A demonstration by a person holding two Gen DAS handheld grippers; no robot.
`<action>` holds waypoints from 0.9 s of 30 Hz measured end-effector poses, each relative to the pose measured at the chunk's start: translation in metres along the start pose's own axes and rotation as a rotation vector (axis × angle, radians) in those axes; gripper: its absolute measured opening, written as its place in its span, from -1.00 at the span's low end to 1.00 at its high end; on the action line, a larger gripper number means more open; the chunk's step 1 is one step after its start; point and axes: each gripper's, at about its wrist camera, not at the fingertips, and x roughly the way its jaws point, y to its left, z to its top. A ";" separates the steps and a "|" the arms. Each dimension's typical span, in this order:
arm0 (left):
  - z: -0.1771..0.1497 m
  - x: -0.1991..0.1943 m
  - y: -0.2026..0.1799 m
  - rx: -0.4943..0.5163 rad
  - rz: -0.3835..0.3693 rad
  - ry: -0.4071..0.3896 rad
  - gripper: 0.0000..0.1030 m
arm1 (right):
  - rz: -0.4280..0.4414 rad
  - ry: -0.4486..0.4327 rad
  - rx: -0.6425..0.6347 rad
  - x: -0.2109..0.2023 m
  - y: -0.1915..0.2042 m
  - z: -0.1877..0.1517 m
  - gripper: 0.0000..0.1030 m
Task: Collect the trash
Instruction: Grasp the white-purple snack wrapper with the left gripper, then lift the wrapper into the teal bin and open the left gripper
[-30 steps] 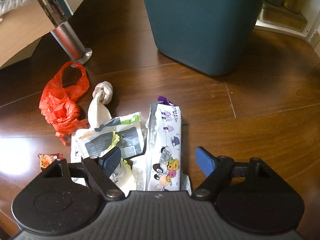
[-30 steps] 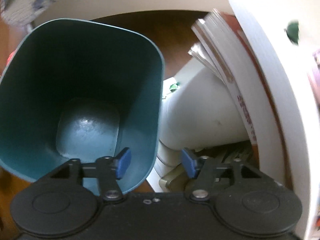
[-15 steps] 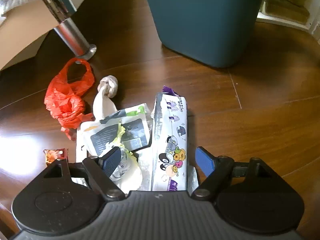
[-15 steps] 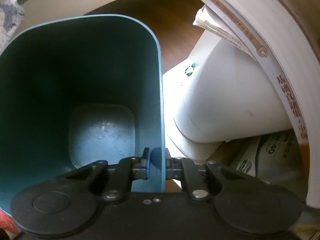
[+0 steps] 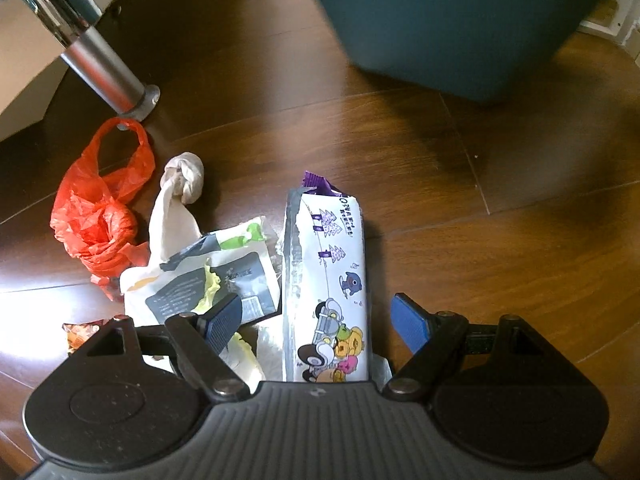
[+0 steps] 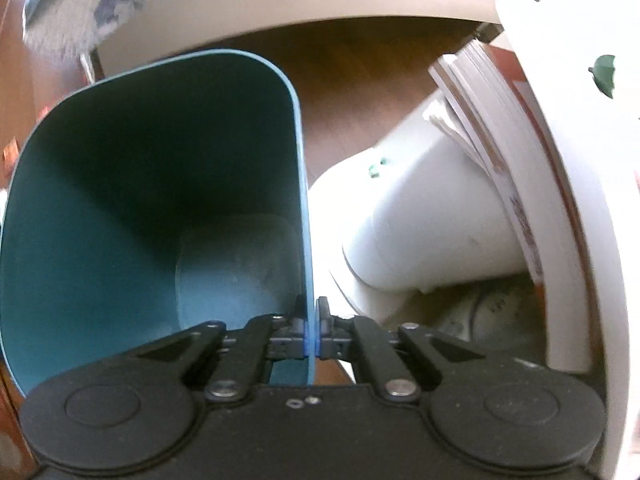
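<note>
My left gripper (image 5: 318, 322) is open just above a white cartoon-printed wrapper (image 5: 328, 280) lying on the wood floor, which sits between its fingers. Left of it lie a white pouch with a grey label (image 5: 208, 276), a knotted cream bag (image 5: 176, 200), an orange plastic bag (image 5: 96, 204) and a small orange wrapper (image 5: 80, 330). The teal trash bin (image 5: 452, 20) stands beyond. My right gripper (image 6: 311, 334) is shut on the right rim of the teal bin (image 6: 160, 208), which looks empty inside.
A chrome furniture leg (image 5: 104, 68) stands at the far left by the orange bag. Right of the bin are a white rounded container (image 6: 432, 220) and stacked books or papers (image 6: 492, 128) on a white shelf unit.
My right gripper closed on the bin's rim and the bin has shifted and tilted. My left gripper moved forward over the trash pile, staying open.
</note>
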 end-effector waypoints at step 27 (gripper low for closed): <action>0.013 -0.040 0.025 -0.113 -0.003 -0.094 -0.20 | -0.087 0.106 -0.060 0.008 0.014 -0.012 -0.94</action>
